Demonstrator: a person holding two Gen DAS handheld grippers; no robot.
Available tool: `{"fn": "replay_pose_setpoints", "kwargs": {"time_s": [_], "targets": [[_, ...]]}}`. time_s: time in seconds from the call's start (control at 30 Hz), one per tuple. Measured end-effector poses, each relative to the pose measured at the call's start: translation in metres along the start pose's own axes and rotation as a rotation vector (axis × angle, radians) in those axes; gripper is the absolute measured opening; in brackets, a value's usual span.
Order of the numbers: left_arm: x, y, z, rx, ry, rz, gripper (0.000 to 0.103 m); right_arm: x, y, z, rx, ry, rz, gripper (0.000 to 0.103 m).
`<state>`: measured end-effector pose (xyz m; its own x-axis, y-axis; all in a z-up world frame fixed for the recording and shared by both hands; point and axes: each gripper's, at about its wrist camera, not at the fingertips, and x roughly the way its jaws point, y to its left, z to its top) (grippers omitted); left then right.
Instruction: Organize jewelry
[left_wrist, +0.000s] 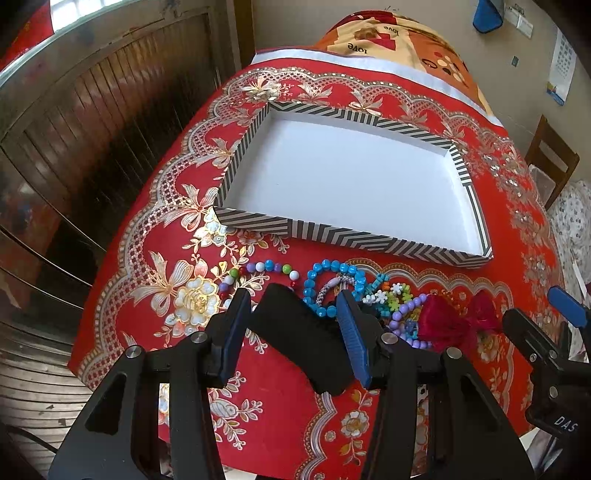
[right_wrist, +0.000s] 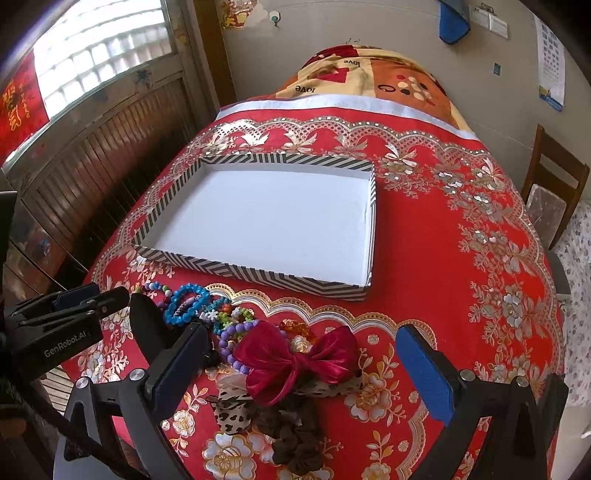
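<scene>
Nearest you, along the front edge of the table's glossy red-and-gold floral cloth (right_wrist: 424, 229), lie a dark ruffled scrunchie (right_wrist: 295, 439), a leopard-print scrunchie (right_wrist: 231, 411) and a satin crimson bow (right_wrist: 295, 363), with your right gripper (right_wrist: 308, 363) tilted down over them, its jaws spread wide on either side of the bow. Your left gripper (left_wrist: 293, 328) tilts down too, its jaws apart with a black block (left_wrist: 303, 339) between them, whether gripped you cannot tell. Just past it cluster blue, purple and mixed bead bracelets (left_wrist: 334, 284), then the shallow zigzag-striped tray (left_wrist: 258, 219) with its bare white floor, and beyond that a printed blanket (right_wrist: 369, 79), wall and slatted wooden door (left_wrist: 110, 122).
</scene>
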<state>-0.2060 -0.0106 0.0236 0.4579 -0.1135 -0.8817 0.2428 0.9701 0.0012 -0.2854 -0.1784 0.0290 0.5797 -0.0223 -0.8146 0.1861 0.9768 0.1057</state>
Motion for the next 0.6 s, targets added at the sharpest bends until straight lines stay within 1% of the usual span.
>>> {"fn": "replay_pose_setpoints", "kwargs": {"time_s": [0.3,0.47,0.6], "targets": [[0.003,0.003,-0.002,-0.010,0.016,-0.023,0.048,0.002,0.002,0.001,-0.003,0.005,0.001,0.102],[0.005,0.014,0.002,-0.043,0.050,-0.049,0.048,0.005,-0.001,0.001,-0.007,0.015,0.003,0.102],[0.010,0.031,0.005,-0.095,0.084,-0.085,0.048,0.008,-0.005,0.001,-0.005,0.021,0.003,0.102]]}}
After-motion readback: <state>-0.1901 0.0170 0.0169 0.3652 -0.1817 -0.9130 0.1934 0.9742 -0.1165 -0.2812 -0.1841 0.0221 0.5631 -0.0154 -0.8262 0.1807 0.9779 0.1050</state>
